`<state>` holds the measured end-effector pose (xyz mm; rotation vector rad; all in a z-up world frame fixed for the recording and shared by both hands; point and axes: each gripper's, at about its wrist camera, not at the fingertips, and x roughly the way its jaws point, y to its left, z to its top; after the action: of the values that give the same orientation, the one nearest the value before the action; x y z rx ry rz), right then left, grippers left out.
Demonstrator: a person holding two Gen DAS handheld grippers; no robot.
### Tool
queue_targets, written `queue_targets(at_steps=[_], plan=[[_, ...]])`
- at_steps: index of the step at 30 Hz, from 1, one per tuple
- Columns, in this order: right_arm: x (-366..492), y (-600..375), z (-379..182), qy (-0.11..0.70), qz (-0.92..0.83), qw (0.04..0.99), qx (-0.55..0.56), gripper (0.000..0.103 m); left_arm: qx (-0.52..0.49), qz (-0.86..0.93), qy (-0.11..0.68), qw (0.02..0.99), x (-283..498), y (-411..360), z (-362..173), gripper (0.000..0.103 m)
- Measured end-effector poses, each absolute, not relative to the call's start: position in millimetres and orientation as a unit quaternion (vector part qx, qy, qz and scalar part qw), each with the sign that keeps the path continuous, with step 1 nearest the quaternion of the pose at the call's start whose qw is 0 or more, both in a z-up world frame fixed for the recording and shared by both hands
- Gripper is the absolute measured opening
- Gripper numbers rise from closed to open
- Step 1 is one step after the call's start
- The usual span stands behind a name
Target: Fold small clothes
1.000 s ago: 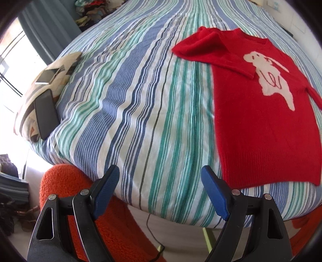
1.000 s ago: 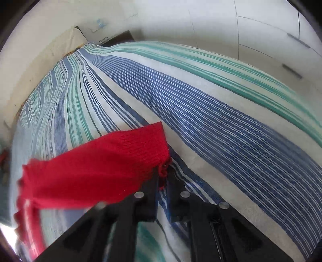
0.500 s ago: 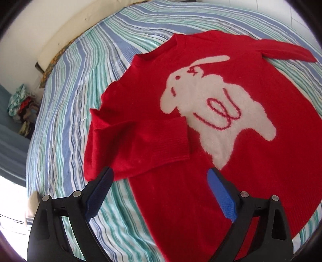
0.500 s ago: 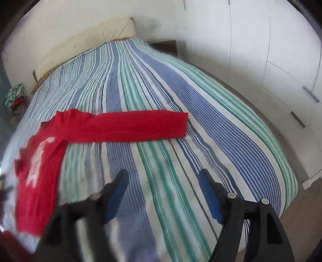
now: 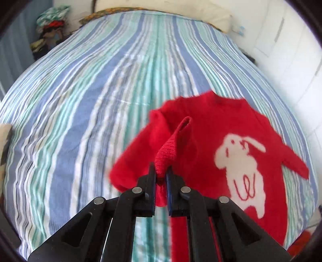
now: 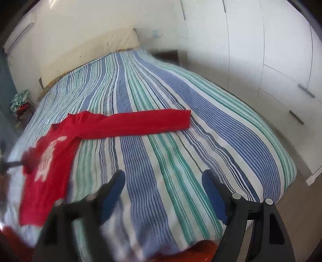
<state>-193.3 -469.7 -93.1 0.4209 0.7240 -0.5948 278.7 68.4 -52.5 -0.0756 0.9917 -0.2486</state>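
Note:
A small red sweater (image 5: 211,129) with a white rabbit on its front lies on the striped bed (image 5: 90,90). My left gripper (image 5: 161,173) is shut on the cuff of the sweater's left sleeve (image 5: 171,145) and holds it lifted above the bed. In the right wrist view the sweater (image 6: 50,165) lies at the left, its other sleeve (image 6: 140,123) stretched flat to the right. My right gripper (image 6: 163,193) is open and empty, above the bed's near edge, apart from the sweater.
A pillow (image 5: 201,16) lies at the head of the bed. A pile of clothes (image 5: 48,26) sits beyond the bed's far left corner. White wardrobe doors (image 6: 271,60) run along the right side. Orange fabric (image 6: 201,252) shows below the bed's near edge.
My left gripper has closed on the left sleeve cuff and lifted it. My right gripper let go of the other sleeve, which now lies flat, and has drawn back open.

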Motion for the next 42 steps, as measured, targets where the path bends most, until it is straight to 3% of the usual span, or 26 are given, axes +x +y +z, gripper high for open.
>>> queue_targets(at_steps=[5, 12, 17, 27, 42], plan=[[-191, -468, -93, 0.347, -0.289, 0.87, 0.199, 0.078, -0.132, 0.03, 0.466, 0.875, 309, 202, -49, 0.006], [-183, -469, -98, 0.359, -0.286, 0.865, 0.203, 0.078, -0.137, 0.112, 0.472, 0.864, 303, 268, -71, 0.006], [-175, -467, -101, 0.375, -0.282, 0.862, 0.192, 0.078, -0.158, 0.119, 0.477, 0.857, 294, 285, -80, 0.006], [-173, -471, -106, 0.386, -0.283, 0.856, 0.196, 0.078, -0.161, 0.159, 0.531, 0.816, 285, 299, -152, 0.005], [-170, -471, -109, 0.391, -0.292, 0.852, 0.188, 0.078, -0.23, 0.135, 0.521, 0.811, 272, 322, -170, 0.011]])
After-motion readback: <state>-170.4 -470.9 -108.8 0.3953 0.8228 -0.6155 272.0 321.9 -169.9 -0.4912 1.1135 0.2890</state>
